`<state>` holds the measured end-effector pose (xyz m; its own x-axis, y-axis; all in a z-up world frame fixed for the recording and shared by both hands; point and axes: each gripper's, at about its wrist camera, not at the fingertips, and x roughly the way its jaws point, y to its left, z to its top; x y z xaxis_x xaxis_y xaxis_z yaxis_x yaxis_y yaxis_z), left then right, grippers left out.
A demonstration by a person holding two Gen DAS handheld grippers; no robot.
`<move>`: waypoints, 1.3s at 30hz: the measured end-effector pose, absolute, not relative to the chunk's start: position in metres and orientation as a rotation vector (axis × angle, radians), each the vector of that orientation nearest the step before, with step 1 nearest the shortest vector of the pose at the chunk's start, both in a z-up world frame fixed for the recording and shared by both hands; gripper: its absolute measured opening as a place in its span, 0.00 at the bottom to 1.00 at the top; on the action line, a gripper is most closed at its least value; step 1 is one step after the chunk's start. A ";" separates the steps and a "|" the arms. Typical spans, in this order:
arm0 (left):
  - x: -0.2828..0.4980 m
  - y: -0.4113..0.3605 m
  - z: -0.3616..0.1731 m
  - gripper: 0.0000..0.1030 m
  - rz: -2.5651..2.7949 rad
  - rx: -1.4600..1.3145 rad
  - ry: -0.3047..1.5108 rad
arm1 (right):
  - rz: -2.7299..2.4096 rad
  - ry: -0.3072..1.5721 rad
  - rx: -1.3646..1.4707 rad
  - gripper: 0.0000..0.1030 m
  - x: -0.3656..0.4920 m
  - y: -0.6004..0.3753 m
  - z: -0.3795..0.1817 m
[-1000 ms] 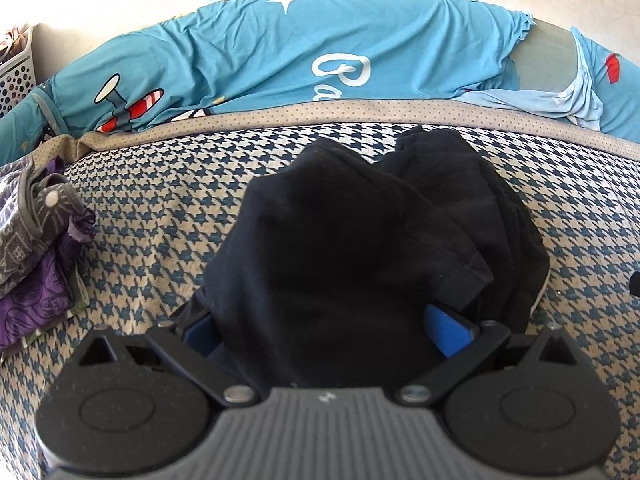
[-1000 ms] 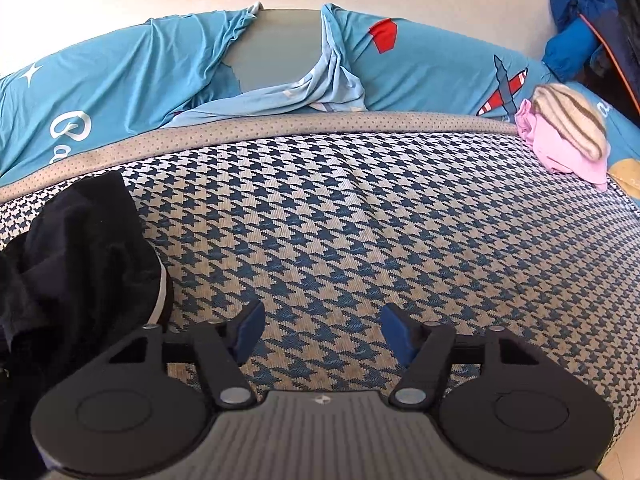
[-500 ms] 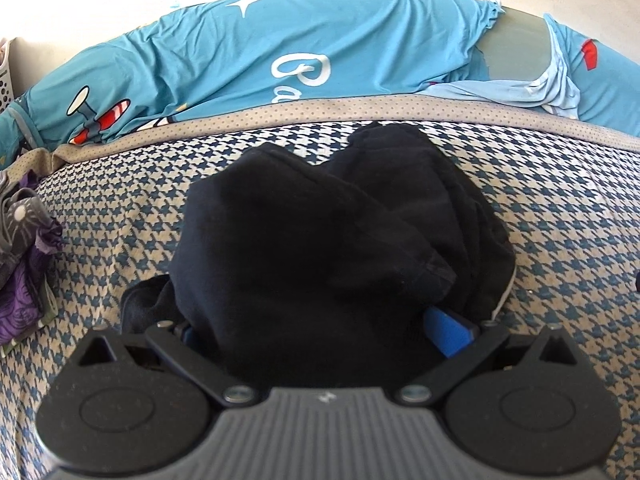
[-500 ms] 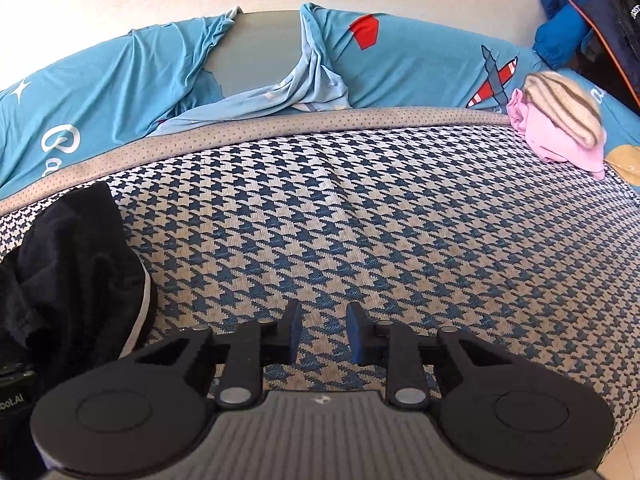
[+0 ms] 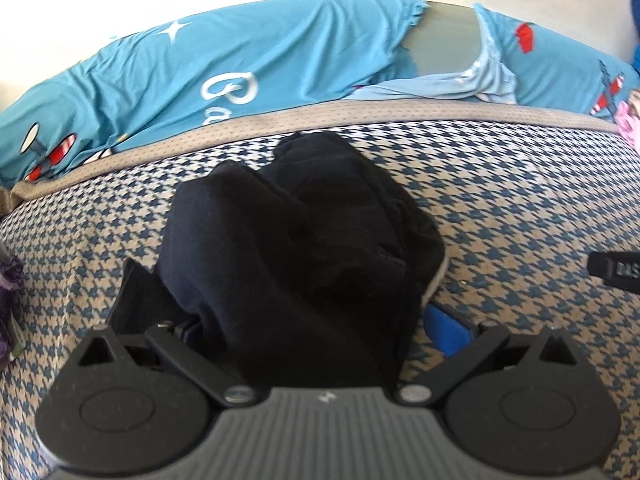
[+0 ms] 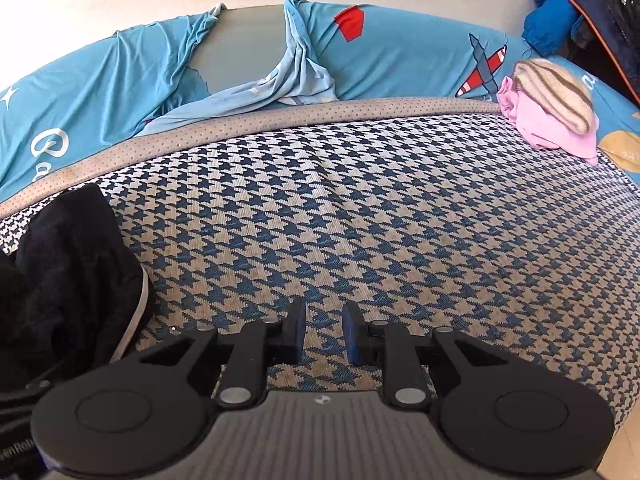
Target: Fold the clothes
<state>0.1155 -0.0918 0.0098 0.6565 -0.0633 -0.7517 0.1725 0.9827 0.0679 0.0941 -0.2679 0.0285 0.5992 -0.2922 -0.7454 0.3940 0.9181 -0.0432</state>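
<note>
Since earlier: right gripper [image 6: 324, 330] went from wide apart a second ago to a narrow gap, much as it was half a second ago; the left view has swung right, so the purple cloth [image 5: 8, 300] now sits at the very left edge.
Left gripper [image 5: 316, 328]: fingers spread wide, with the black garment [image 5: 296, 260] heaped between and over them. Only the right blue pad [image 5: 446, 334] shows clearly; the left one is mostly buried. Whether the pads press the cloth I cannot tell, since the bundle hides the contact.
Right gripper: pads nearly together, a thin strip of cover visible between them, nothing held. It hovers low over bare cover.
Black garment: bunched in a lump on the houndstooth cover [image 6: 400, 220], toward its left side; a pale hem edge [image 5: 436, 280] shows on its right flank. In the right view it lies at the far left [image 6: 72, 272], well apart from the right gripper.
Cover: blue and cream houndstooth with a grey dotted border [image 6: 280, 120] along the far edge.
Behind: teal sheet [image 5: 240, 64] printed with planes, a star and white lettering, pulled back to bare a grey panel [image 6: 244, 48].
Far right: pink cloth [image 6: 552, 128] with a striped knit piece [image 6: 556, 92] on top, at the cover's corner.
Upper right corner: blue jacket [image 6: 556, 12].
</note>
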 end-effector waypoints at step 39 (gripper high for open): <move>0.071 -0.046 0.075 1.00 -0.133 0.018 0.631 | -0.323 0.879 0.028 0.50 0.100 -0.224 0.018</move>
<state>0.0713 -0.0460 0.0748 0.7992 -0.1185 -0.5893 0.1297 0.9913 -0.0235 0.1001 -0.2236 0.0175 0.5925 -0.2666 -0.7602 0.2896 0.9511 -0.1078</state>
